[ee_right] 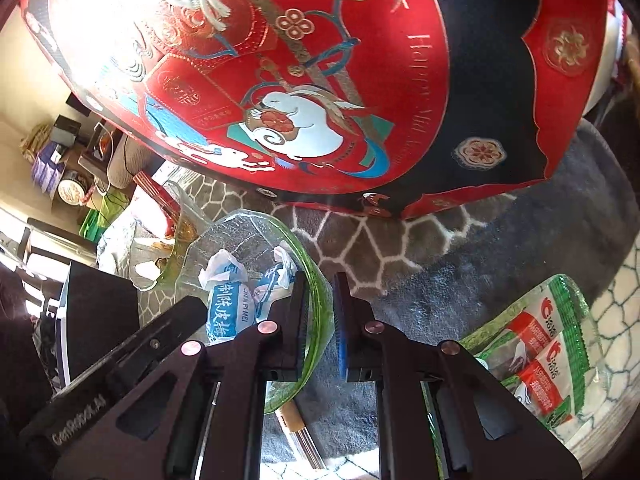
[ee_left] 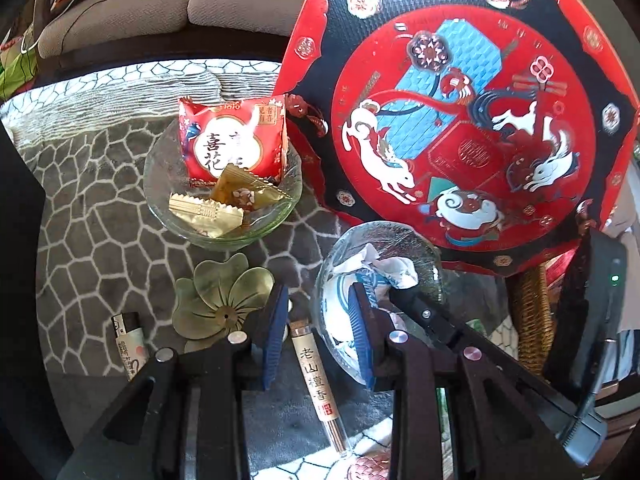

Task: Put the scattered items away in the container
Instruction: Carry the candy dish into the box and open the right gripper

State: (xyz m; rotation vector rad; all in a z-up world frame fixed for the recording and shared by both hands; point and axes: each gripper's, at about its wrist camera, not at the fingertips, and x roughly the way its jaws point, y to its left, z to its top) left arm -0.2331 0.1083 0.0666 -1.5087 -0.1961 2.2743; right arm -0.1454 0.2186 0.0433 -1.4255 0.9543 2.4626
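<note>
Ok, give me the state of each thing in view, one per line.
Left gripper: open, over the incense tube.
Right gripper: shut on the glass dish rim.
Glass dish: holds blue-and-white candy.
Red box: lid on.
Snack bowl: holds wrapped snacks.

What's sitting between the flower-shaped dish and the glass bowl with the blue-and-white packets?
In the left wrist view, the incense tube lies between the flower-shaped dish and the glass bowl, directly under the left gripper, whose jaws are spread.
</note>
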